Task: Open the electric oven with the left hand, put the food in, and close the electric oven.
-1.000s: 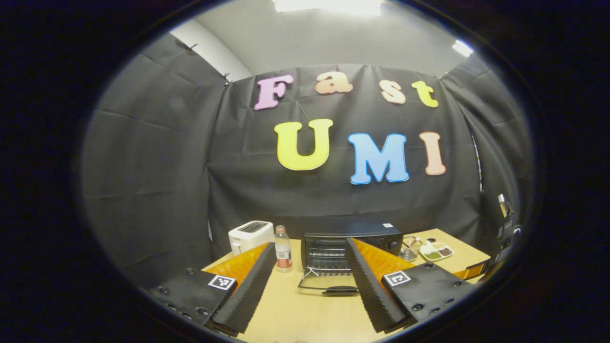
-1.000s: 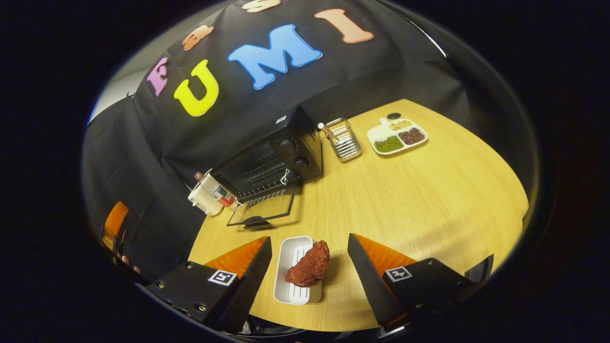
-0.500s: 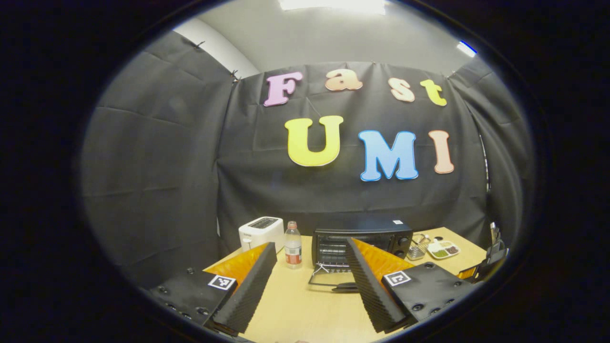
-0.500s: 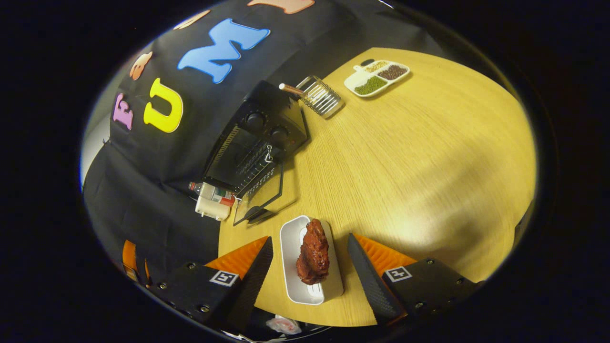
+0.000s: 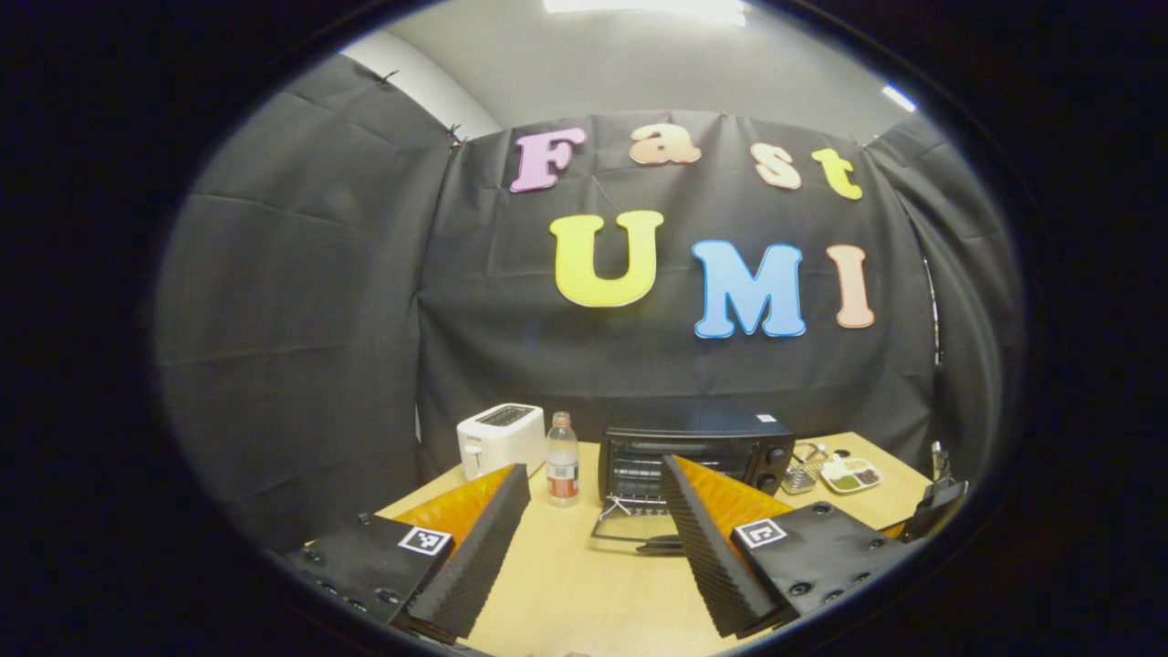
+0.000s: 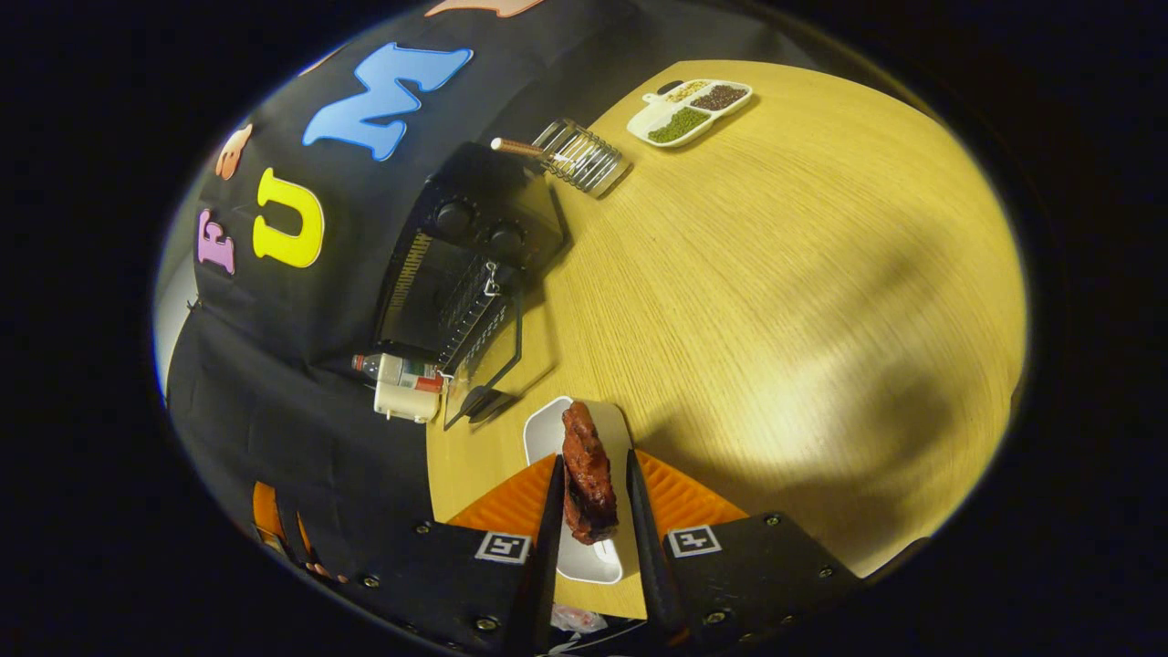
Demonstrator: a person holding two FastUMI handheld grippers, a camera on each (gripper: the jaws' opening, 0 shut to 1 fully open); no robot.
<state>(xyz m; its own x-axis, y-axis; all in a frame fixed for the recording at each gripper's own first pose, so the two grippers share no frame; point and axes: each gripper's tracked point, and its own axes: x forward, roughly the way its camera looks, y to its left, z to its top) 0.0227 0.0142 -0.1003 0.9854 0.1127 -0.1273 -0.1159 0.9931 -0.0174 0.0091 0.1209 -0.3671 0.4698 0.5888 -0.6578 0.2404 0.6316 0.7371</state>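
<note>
The right claw was clamped on the lumpy, glazed reddish-brown meat above its smooth white tray on the wood-grain tabletop. A straight lift was advised, so the tray stayed put. The black electric oven stood open; the left claw was spread, empty.

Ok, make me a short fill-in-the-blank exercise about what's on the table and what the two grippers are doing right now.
1. The oven door is ____.
2. The right gripper has its fingers closed on the ____, above the white tray.
3. The left gripper is open and holds ____.
4. Between the toaster and the oven stands a ____.

Missing words: open; meat; nothing; bottle
</note>
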